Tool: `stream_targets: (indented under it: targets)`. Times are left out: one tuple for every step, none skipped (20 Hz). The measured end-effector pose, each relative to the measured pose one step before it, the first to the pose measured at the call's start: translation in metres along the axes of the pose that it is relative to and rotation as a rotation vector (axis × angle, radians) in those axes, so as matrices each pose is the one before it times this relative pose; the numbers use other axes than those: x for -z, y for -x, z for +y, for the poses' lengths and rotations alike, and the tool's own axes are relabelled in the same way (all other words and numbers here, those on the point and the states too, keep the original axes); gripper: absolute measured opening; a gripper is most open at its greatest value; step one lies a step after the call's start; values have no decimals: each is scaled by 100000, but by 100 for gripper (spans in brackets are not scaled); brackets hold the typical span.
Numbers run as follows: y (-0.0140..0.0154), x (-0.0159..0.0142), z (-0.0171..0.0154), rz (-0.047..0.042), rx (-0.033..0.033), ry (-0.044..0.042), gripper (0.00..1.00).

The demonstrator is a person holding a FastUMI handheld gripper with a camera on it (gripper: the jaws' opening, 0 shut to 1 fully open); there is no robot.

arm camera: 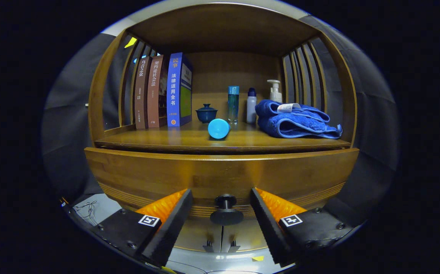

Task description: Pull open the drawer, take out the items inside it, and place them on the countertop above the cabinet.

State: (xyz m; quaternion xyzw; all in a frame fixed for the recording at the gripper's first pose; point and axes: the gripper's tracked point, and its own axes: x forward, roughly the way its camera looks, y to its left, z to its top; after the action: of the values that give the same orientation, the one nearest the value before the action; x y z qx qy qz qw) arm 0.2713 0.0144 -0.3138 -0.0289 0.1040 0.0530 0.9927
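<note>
Right now I have the gripper [221, 213] spread around the drawer [220, 171] knob [226, 211]; small, hard and smooth, best pinched at its stem.

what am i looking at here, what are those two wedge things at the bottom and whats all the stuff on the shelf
The camera rides on a hand-held claw and looks forward along its two fingers, the wedges you see. They stand open, with a dark drawer knob between them, not yet pinched. The knob belongs to a wooden drawer front, apparently closed. On the countertop above stand three books, a small dark blue lidded cup, a tall blue bottle, a white bottle, a pump bottle and a folded blue towel. A light blue cylinder lies on its side near the front. Nothing is held.
</note>
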Motion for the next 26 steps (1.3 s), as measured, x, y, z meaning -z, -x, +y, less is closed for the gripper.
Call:
stream_targets:
  targets:
    - [-354,-17,10,294,-30,-270,100]
    - [-429,-64,-24,108,-13,-293,100]
    - [-216,3,-87,54,405,143,100]
    - [-49,-35,-50,-823,-14,167,100]
    - [54,41,4,-858,104,-696,99]
    - [-133,90,2,145,-89,-1196,99]
    - [32,369,-136,1963,-117,-969,99]
    - [46,220,51,1937,-859,-1351,99]
    - [182,-42,24,896,-650,-1514,99]
    - [441,-469,-79,-558,-13,-925,100]
    - [587,-854,-398,-1795,834,-460,100]
    - [708,-1046,-279,-2376,734,-339,100]
    - [826,-1173,-314,-2179,562,14,100]
    - [811,-1082,-363,-1447,880,238,100]
    - [775,-1100,-333,-832,533,216,100]
    - [769,-1081,-212,-550,533,284,99]
    - [1024,-1238,-77,-702,256,140,99]
    - [1036,-1005,43,-1307,-96,363,99]
    - [877,-1403,2,-1798,-4,794,99]
    - [887,-1390,48,-2007,-288,1337,99]
    - [957,-1247,50,-1400,-151,1574,99]
    - [1027,-1235,49,-1279,-630,1702,99]
    - [1048,-1223,260,-1202,-1184,1474,99]
    - [876,-1084,245,-1100,-934,660,99]
    - [799,-881,291,-901,-1731,-24,99]
    - [762,-675,448,-467,-1607,162,99]
